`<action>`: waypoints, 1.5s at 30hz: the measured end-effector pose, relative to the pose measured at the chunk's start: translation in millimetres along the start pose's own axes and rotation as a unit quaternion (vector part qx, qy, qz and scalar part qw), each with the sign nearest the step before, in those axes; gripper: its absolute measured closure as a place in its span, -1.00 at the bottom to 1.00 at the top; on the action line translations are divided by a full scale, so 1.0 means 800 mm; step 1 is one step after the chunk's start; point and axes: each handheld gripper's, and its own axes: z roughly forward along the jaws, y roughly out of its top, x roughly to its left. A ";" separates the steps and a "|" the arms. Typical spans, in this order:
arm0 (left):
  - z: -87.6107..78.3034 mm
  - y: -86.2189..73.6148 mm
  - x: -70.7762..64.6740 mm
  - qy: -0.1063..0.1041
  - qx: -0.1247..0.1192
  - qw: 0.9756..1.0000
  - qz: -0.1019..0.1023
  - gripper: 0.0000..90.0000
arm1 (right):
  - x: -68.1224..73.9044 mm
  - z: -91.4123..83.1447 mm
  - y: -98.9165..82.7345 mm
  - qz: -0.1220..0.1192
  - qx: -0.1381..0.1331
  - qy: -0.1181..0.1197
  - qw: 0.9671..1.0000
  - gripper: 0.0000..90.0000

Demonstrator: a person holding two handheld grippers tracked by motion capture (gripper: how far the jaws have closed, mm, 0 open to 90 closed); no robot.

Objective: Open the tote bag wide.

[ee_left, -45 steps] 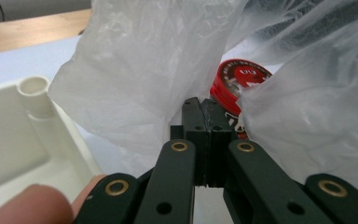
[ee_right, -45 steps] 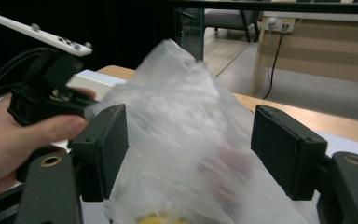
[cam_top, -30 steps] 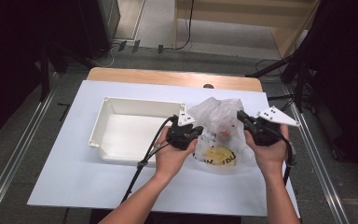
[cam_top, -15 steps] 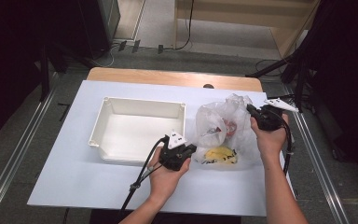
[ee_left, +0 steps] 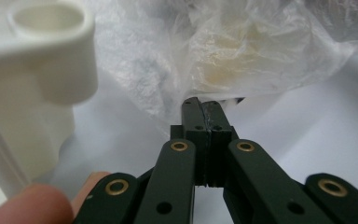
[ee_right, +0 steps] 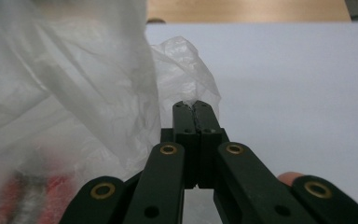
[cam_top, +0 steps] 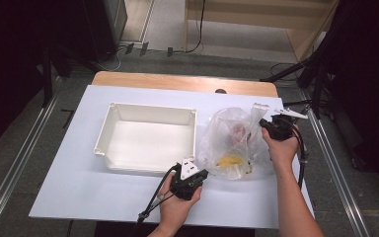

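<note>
Both grippers, left (ee_left: pixel 200 103) and right (ee_right: pixel 195 105), are clamped on film of the crinkled clear plastic bag (cam_top: pixel 233 140) beside the white rectangular plastic tray (cam_top: pixel 109 130). I judge unpacking barely begun: contents remain bagged, tray empty.

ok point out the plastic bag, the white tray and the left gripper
plastic bag (cam_top: pixel 229 136), high view, crumpled upper middle
white tray (cam_top: pixel 150 106), high view, far rim
left gripper (ee_left: pixel 201 106), left gripper view, closed jaw tips at the bag's edge

A clear plastic bag (cam_top: pixel 234 143) lies beside a white tray (cam_top: pixel 145 136) on the tabletop (cam_top: pixel 79 182). The right tongs (cam_top: pixel 265 124) grip its upper edge. The left tongs (cam_top: pixel 201 174) sit at its lower corner.
</note>
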 end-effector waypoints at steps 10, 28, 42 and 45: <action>0.004 0.002 0.008 -0.010 0.023 1.000 -0.015 1.00 | -0.031 0.008 -0.030 0.049 0.047 -0.024 0.997 0.79; 0.001 0.000 0.010 -0.009 0.005 1.000 -0.027 1.00 | 0.062 -0.156 -0.056 0.006 -0.108 0.092 0.990 0.03; -0.001 -0.001 0.008 -0.008 -0.002 1.000 -0.021 1.00 | 0.145 -0.100 -0.058 -0.063 -0.011 0.131 0.989 1.00; -0.002 -0.001 0.008 -0.007 -0.004 1.000 -0.016 1.00 | 0.164 -0.071 -0.038 -0.092 -0.019 0.109 0.990 1.00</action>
